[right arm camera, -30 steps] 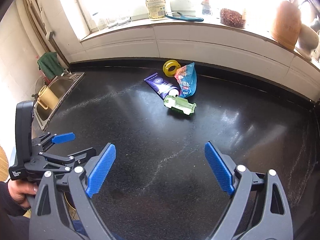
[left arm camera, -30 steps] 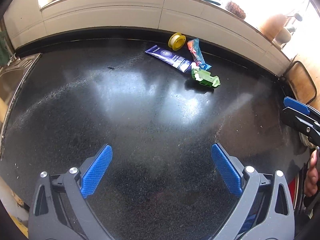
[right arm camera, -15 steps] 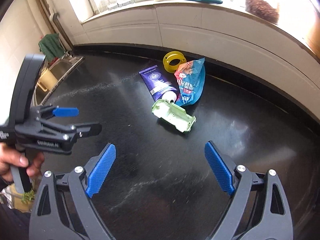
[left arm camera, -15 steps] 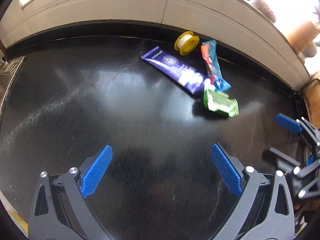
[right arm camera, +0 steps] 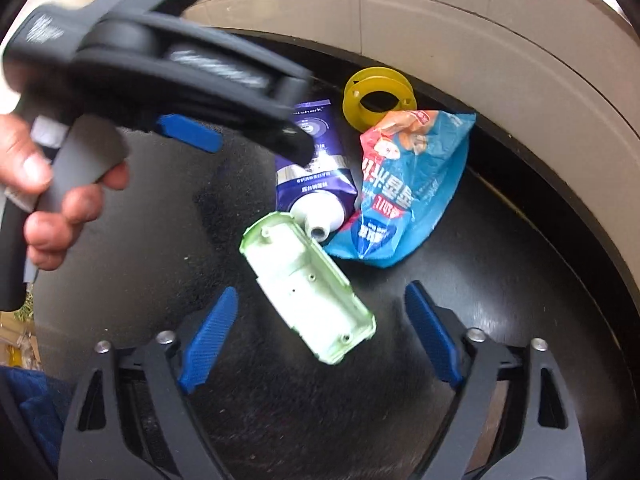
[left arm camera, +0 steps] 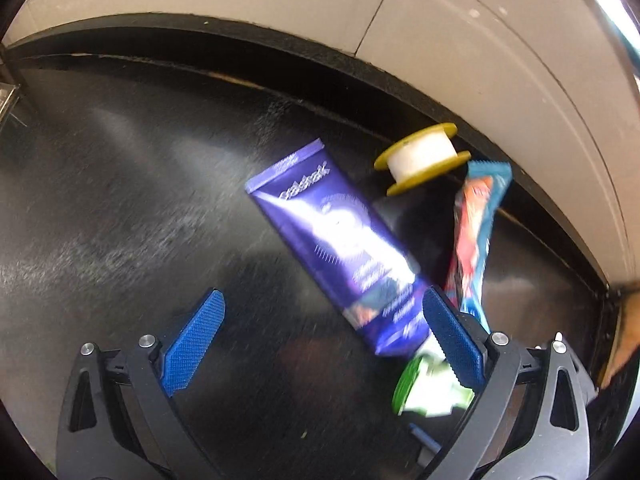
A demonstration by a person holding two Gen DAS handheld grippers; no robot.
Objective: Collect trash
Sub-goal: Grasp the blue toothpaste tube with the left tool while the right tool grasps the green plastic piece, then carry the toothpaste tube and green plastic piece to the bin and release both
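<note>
Right tool (right arm camera: 316, 336): jaws apart, just been closing, astride green plastic shell (right arm camera: 306, 284), not gripping.
Left tool (left arm camera: 324, 340): spread wide, empty, over purple tube (left arm camera: 344, 248).
Shell: on black table (right arm camera: 500, 280); probably light, stiff, slippery; pinch across long sides.

Both wrist cameras look steeply down, close above the worktop's (left arm camera: 120, 200) back edge, sharing the purple tube (left arm camera: 340, 240) and yellow spool (right arm camera: 374, 98).

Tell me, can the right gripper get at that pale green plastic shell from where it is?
Probably yes. The right gripper is open, and the green shell lies on the black counter partly between its fingers, nothing covering it, though its jaws have just been closing.
</note>
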